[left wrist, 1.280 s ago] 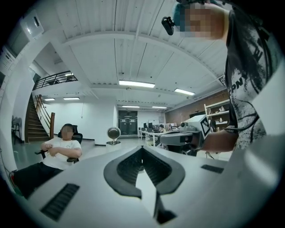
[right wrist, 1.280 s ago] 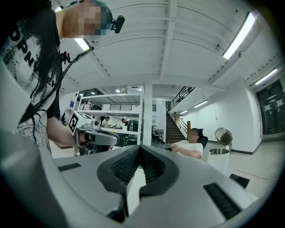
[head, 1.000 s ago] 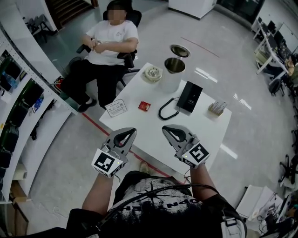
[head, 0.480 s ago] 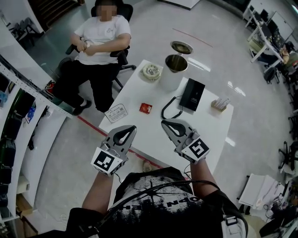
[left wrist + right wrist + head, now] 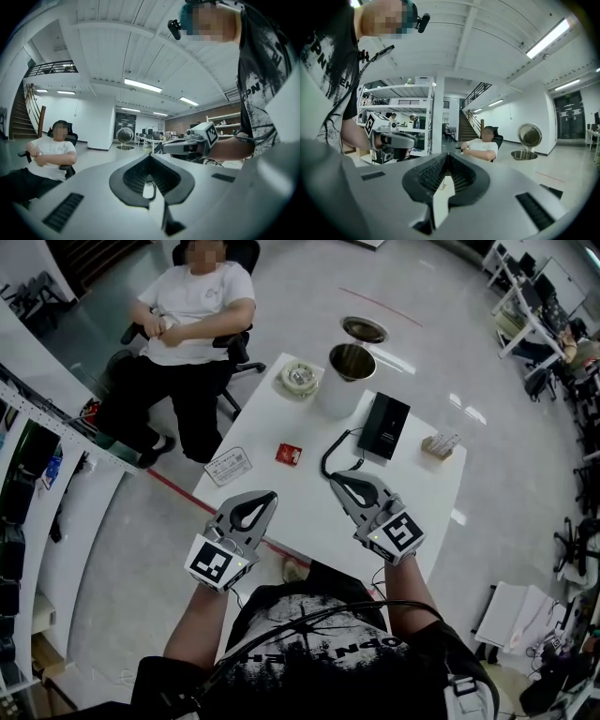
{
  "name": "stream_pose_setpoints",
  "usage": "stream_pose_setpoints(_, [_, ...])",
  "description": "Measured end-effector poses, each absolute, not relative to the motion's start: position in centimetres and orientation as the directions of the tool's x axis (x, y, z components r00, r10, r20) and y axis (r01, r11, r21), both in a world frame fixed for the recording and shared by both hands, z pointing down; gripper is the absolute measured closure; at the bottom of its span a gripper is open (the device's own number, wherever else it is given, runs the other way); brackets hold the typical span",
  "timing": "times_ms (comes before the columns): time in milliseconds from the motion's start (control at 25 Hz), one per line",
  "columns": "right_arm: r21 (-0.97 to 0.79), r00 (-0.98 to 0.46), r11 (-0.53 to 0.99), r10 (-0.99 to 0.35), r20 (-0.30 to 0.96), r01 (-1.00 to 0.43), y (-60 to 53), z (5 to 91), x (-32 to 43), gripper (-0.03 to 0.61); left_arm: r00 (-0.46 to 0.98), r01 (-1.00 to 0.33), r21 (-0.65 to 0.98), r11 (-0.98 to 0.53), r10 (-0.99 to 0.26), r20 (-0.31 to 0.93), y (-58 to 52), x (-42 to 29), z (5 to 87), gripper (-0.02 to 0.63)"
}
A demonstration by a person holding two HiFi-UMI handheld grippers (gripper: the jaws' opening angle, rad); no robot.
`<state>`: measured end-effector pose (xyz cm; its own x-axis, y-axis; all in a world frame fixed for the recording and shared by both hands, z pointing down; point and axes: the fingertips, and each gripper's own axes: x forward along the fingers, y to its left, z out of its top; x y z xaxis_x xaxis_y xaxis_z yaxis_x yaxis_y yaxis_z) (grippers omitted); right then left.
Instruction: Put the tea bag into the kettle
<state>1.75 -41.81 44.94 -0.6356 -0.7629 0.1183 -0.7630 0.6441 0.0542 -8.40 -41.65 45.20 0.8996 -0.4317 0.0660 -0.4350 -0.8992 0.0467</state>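
Left tool [image 5: 268,495] and right tool [image 5: 334,478] remain closed and empty (right edging over the counter [image 5: 412,486]); tea bag [image 5: 289,454] untouched, kettle [image 5: 349,371] waiting.

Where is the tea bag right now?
In the head view, the tea bag lies flat on the white table, between the white card on its left and the black cable on its right, with the kettle beyond it.
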Motion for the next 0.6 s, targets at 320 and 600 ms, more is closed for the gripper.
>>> stream_pose_setpoints(320, [0.014, -0.637, 0.656, -0.739, 0.22, -0.755, -45.2, 50.1, 2.3, 0.566, 0.892, -0.449, 0.073, -0.891, -0.441, 0.103, -42.6, -8.0, 47.4, 0.601])
stream_pose_setpoints(600, [-0.048, -0.644, 0.665, -0.699, 0.312, -0.745, -49.5, 55.8, 1.8, 0.499, 0.873, -0.483, 0.098, -0.87, -0.469, 0.136, -44.1, -7.4, 48.3, 0.601])
